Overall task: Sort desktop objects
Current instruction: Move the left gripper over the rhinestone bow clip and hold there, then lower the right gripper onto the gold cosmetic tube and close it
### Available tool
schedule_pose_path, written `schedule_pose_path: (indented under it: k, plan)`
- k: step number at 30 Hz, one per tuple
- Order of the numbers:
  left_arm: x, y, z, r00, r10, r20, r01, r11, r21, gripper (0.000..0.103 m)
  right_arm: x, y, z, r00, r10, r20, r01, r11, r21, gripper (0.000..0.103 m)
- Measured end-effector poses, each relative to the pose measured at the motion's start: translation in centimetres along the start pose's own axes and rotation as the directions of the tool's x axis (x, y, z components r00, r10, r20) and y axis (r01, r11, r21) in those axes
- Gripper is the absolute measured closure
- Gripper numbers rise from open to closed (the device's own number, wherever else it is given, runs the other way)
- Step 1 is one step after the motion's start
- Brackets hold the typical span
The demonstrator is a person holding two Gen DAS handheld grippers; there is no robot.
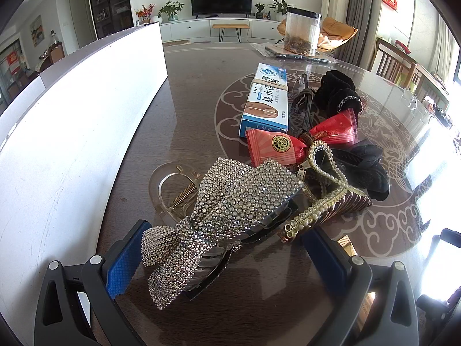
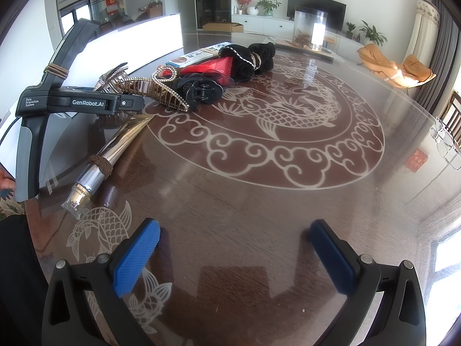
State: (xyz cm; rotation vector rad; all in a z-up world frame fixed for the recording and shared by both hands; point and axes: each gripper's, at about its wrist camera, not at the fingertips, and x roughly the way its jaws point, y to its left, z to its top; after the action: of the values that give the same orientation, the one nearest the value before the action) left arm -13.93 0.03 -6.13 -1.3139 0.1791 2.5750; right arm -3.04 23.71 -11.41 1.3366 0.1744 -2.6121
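My left gripper (image 1: 227, 248) is open, its blue pads either side of a rhinestone bow hair clip (image 1: 219, 210) lying on the table. Beyond it lie a clear claw clip (image 1: 173, 190), a gold-trimmed brown claw clip (image 1: 331, 190), red snack packets (image 1: 276, 147), a blue-white ointment box (image 1: 266, 101), a black cable (image 1: 302, 101), a black scrunchie (image 1: 340, 92) and a black claw clip (image 1: 363, 167). My right gripper (image 2: 234, 248) is open and empty over bare table. The left gripper body (image 2: 57, 101) and a silver tube (image 2: 115, 150) show at its left.
A white box wall (image 1: 72, 129) runs along the left of the pile. A clear jar (image 1: 302, 31) stands on a mat at the far table edge. The glass-topped table (image 2: 273, 201) carries a dragon pattern. Chairs stand at the right.
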Motion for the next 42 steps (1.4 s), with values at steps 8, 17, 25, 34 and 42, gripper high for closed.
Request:
schedule_pose_path:
  k: [8, 17, 25, 34, 42]
  plan:
    - [-0.1, 0.0, -0.1, 1.0, 0.0, 0.0, 0.0, 1.0, 0.0, 0.0, 0.0, 0.0, 0.0, 1.0, 0.0, 0.0, 0.0, 1.0, 0.0, 0.0]
    - [0.0, 0.0, 0.0, 1.0, 0.0, 0.001, 0.0, 1.0, 0.0, 0.0, 0.0, 0.0, 0.0, 1.0, 0.0, 0.0, 0.0, 1.0, 0.0, 0.0]
    - [-0.1, 0.0, -0.1, 1.0, 0.0, 0.001, 0.0, 1.0, 0.001, 0.0, 0.0, 0.0, 0.0, 1.0, 0.0, 0.0, 0.0, 1.0, 0.0, 0.0]
    - [-0.1, 0.0, -0.2, 1.0, -0.001, 0.001, 0.001, 1.0, 0.0, 0.0, 0.0, 0.0, 0.0, 1.0, 0.0, 0.0, 0.0, 1.0, 0.0, 0.0]
    - [-0.9, -0.8, -1.7, 0.998, 0.045, -0.043, -0.048, 0.997, -0.062, 0.0, 0.0, 0.0, 0.0, 1.0, 0.0, 0.0, 0.0, 1.0, 0.0, 0.0]
